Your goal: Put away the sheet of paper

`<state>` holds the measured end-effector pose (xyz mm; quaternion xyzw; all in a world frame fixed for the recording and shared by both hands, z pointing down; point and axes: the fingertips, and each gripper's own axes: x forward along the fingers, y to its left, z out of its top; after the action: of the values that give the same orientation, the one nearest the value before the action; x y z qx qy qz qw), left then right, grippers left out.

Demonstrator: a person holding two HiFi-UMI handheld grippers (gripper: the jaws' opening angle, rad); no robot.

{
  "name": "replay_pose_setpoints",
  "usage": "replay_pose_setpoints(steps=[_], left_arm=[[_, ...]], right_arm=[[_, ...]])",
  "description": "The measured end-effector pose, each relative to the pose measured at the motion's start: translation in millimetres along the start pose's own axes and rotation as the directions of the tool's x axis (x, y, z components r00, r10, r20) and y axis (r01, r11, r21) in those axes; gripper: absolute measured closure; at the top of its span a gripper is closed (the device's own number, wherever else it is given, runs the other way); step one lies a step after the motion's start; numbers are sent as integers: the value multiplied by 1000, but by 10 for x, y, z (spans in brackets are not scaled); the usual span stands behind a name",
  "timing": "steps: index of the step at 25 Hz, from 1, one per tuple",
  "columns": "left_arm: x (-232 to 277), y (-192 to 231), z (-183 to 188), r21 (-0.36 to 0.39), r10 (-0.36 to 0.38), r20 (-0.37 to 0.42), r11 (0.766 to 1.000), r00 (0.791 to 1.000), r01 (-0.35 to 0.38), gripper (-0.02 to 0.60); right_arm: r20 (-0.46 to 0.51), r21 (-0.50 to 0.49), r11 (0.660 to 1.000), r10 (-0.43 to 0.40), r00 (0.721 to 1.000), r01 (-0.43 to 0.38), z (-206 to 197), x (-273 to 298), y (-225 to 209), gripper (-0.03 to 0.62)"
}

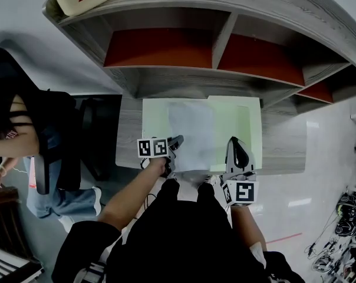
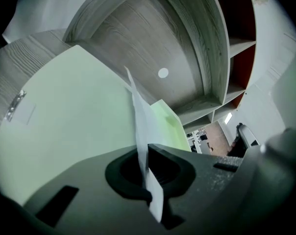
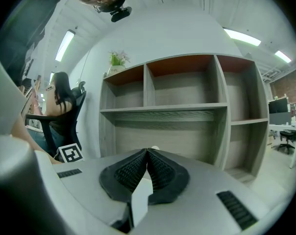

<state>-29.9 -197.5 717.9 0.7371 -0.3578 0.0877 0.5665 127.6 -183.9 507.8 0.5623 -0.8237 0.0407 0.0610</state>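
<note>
Over the green mat (image 1: 240,119) below the shelves, we hold the sheet of paper (image 1: 193,131) clamped at its near-left edge in our left gripper (image 1: 177,142); our right gripper (image 1: 237,141) has its jaws pressed together; the sheet looks light, limp and easily creased.
</note>
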Motion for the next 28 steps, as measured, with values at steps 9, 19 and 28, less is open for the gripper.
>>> replay_pose_setpoints(steps=[9,19,28], left_arm=[[357,-234,-40,1,27,-36,1000,999,-27,575],[745,-509,-116,-16,42,-65,999,997,-43,575],[1177,-737,-274,-34,70,-109,997,992,-74,574]], right_arm=[[2,21,1000,0,1000,0,-88,-109,-154,572],[-10,42,999,-32,999,33,-189,-285,-450,572],[-44,38,998,-56,997,57,-256,-430,-801,572]])
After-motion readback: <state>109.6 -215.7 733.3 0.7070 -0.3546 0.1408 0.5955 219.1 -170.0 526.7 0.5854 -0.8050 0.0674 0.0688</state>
